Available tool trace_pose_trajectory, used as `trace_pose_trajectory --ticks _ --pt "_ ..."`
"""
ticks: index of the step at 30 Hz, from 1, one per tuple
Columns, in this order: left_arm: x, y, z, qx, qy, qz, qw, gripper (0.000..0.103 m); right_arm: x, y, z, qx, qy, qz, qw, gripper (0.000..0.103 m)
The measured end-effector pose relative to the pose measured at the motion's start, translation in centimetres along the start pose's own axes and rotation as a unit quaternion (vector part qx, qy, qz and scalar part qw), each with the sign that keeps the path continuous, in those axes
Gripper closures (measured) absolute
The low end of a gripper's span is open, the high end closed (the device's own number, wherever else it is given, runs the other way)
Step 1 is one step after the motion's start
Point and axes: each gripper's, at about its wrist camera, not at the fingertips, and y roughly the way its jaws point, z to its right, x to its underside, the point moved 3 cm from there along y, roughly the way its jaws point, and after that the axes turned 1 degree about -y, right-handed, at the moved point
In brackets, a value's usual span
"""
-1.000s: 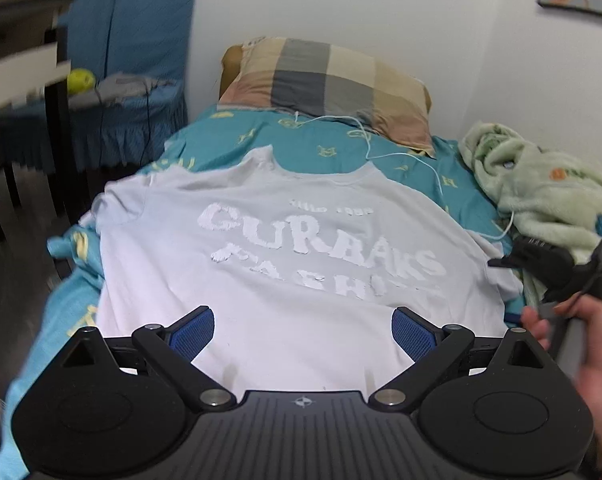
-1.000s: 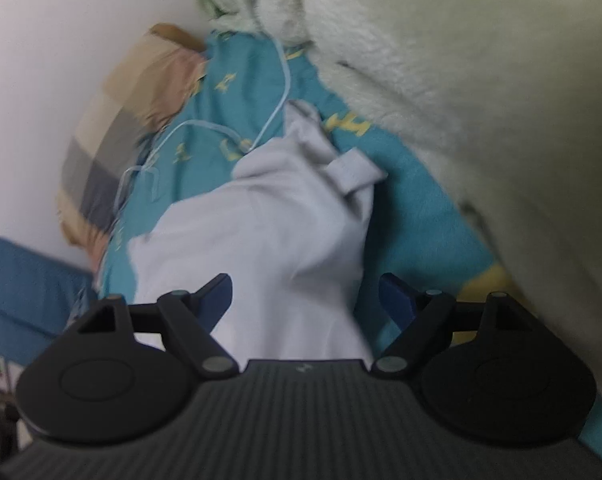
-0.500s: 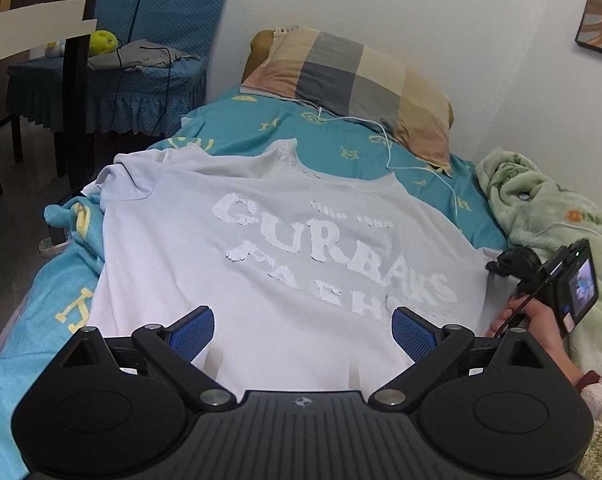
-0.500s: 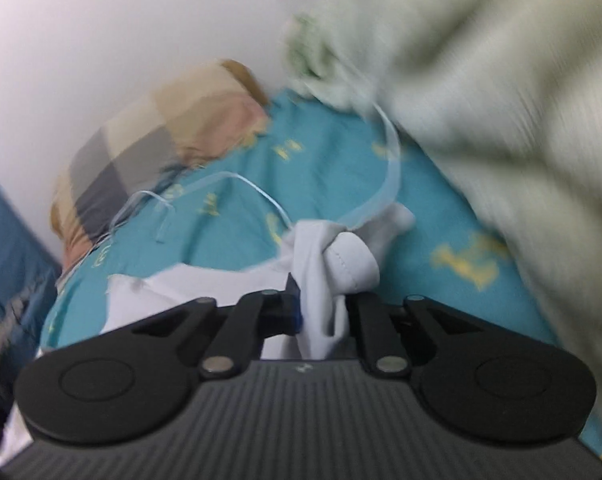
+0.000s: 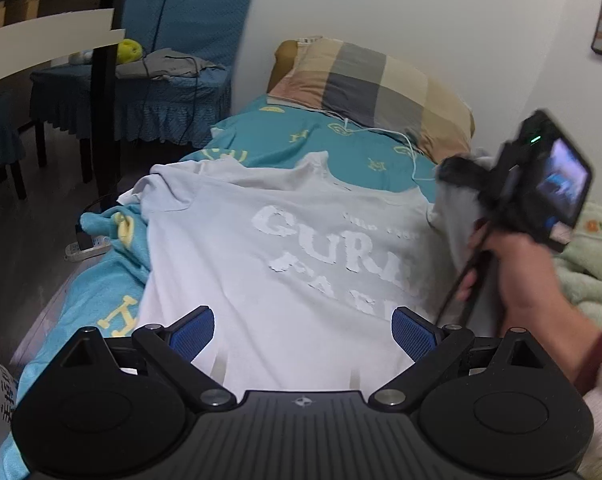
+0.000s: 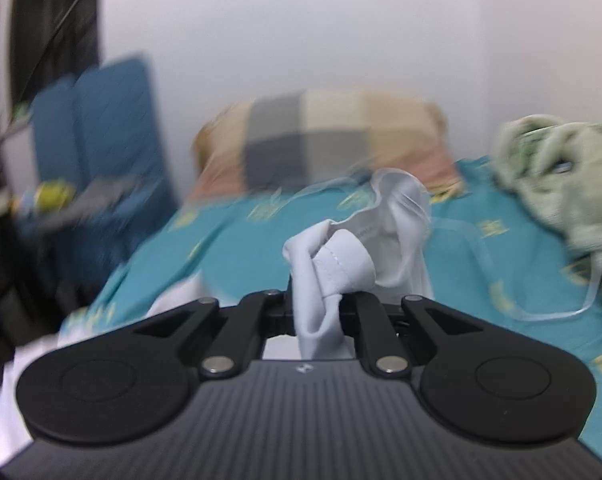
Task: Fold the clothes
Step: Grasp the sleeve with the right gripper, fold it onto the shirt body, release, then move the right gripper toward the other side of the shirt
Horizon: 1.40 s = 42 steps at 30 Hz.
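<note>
Blue pads (image 5: 192, 333) of the left gripper (image 5: 303, 334) stand wide apart with nothing between them, hovering over the lower hem area of a white T-shirt (image 5: 285, 280). That shirt lies spread face up on a teal bedsheet (image 5: 301, 136), its cracked white lettering (image 5: 341, 248) readable in part, its left sleeve bunched near the bed's edge.

On the other side, the right gripper (image 6: 315, 306) has its jaws pressed together on the shirt's right sleeve (image 6: 341, 264); the hemmed cuff bulges out above the black fingers, and the fabric trails off behind it, lifted clear of the sheet. From the left wrist view, the right hand (image 5: 513, 268) holds that gripper body, with its small lit screen (image 5: 567, 184), up above the shirt's right shoulder, the sleeve cloth drawn up with it.

Beyond the shirt, a checked pillow (image 5: 373, 84) in tan, grey and pink rests against the white wall, with a thin white cable (image 5: 381, 130) looping across the sheet in front of it. A pale green fleece blanket (image 6: 561, 184) is heaped along the bed's right side. Left of the bed stands a blue-covered chair (image 5: 161, 92) carrying a grey garment and a yellow-green ball (image 5: 129, 50).
</note>
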Motion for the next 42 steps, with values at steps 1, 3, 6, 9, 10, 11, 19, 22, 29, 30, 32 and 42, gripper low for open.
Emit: trace_pose_trajectory --ticks 1,3,6,9,10,11,19,22,29,30,32,42 --pt "-0.1 0.0 -0.5 -0.001 -0.008 -0.002 1.0000 0.006 1.0 0.6 -1.0 -0.008 -0.013 -0.013 1.000 0.092" --pt "-0.2 0.1 -1.5 -0.002 -0.022 -0.005 0.9997 0.006 2.9 1.5 -2.5 -0.022 -0.037 -0.041 0.998 0.091" --pt "-0.3 0.7 -2.4 -0.003 -0.034 -0.014 0.9993 0.006 4.8 2.2 -3.8 -0.036 -0.054 -0.077 0.995 0.089" --pt "-0.4 1.0 -2.7 0.003 -0.040 -0.020 0.9990 0.006 4.9 1.7 -3.4 -0.072 -0.033 -0.106 0.991 0.053" --pt "-0.4 1.0 -2.6 0.004 -0.038 -0.019 0.9991 0.006 4.8 0.8 -3.5 -0.085 -0.026 -0.106 0.990 0.031" --pt "-0.5 0.9 -2.5 0.005 -0.034 -0.017 0.9993 0.006 4.7 -0.1 -3.6 -0.098 -0.019 -0.105 0.989 0.022" --pt "-0.1 -0.6 -1.2 0.023 -0.022 -0.002 0.9995 0.006 1.9 -12.6 0.4 -0.116 0.051 -0.100 0.987 0.022" --pt "0.5 -1.5 -0.3 0.031 -0.010 -0.001 0.9995 0.006 1.9 -18.2 3.2 -0.096 0.065 -0.102 0.988 0.022" --pt "3.9 -3.6 2.6 0.081 0.019 -0.029 0.9961 0.006 3.3 -30.6 8.1 -0.055 0.095 -0.104 0.989 0.022" --pt "4.5 -3.8 2.9 0.091 0.017 -0.038 0.9950 0.006 3.7 -32.1 8.9 -0.052 0.107 -0.092 0.989 0.022" --pt "5.8 -4.0 3.7 0.110 0.016 -0.054 0.9924 0.006 4.9 -34.1 10.3 -0.044 0.124 -0.078 0.988 0.022" --pt "9.6 -4.6 10.3 0.187 0.025 -0.097 0.9772 0.014 6.9 -36.0 17.1 0.005 0.197 -0.032 0.980 0.022"
